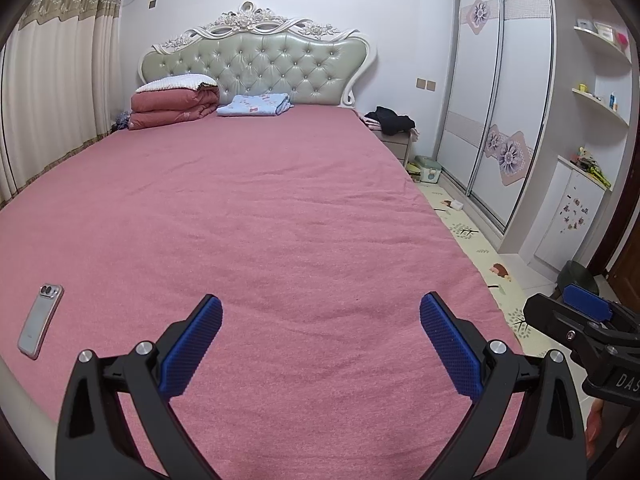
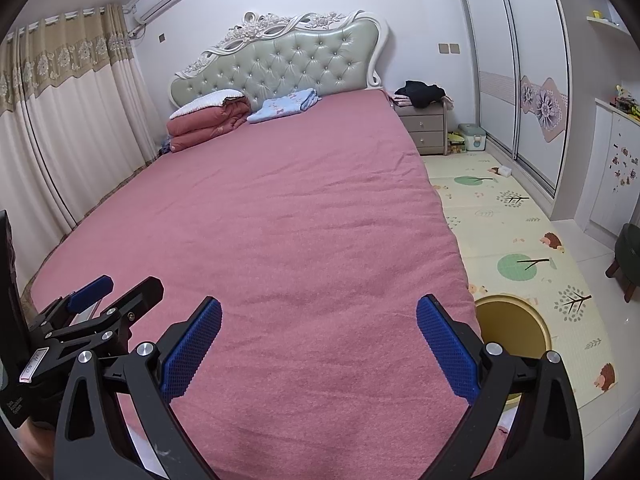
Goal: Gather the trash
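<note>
Two grippers hover above the near end of the bed (image 1: 260, 200), side by side: the left gripper (image 1: 320, 344) and the right gripper (image 2: 319, 342), each with both blue-padded jaws spread wide and nothing between them. One phone (image 1: 40, 320) lies flat, camera side up, on the pink cover near the left edge. One round bin (image 2: 514, 326) with a yellow inside stands on the floor mat (image 2: 520, 220) just beside the bed's right side; its opening faces up. One small white scrap (image 2: 505, 171), crumpled and pale, lies on the mat near the wardrobe (image 2: 516, 60). Farther off rest one folded pink quilt (image 1: 172, 106) and one folded blue blanket (image 1: 256, 105).
</note>
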Demonstrator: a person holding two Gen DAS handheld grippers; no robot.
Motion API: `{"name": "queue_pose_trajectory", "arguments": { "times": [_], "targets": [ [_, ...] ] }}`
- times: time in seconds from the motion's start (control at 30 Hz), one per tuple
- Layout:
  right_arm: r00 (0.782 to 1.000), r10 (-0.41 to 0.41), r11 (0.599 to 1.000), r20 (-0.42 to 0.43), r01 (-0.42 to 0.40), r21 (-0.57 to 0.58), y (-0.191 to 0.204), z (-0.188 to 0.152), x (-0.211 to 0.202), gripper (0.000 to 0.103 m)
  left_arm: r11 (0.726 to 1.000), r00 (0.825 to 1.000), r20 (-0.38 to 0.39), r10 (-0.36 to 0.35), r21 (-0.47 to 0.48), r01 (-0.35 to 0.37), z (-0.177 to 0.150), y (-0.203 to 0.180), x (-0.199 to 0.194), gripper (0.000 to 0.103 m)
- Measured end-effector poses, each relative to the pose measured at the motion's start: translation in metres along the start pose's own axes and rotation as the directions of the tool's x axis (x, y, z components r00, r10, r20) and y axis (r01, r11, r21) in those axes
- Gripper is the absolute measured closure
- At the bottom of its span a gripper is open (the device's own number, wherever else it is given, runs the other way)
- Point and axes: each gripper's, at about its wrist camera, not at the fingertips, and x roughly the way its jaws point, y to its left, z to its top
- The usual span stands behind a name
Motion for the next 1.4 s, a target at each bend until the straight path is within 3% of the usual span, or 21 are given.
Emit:
{"name": "queue_pose_trajectory", "arguments": {
  "times": [1.4],
  "targets": [
    [1.000, -0.003, 1.000, -0.019, 0.003, 0.008, -0.0012, -0.0012, 0.0038, 0.009, 1.000, 1.000, -0.008, -0.009, 0.003, 0.009, 0.0026, 0.0004, -0.0002, 0.004]
  ]
}}
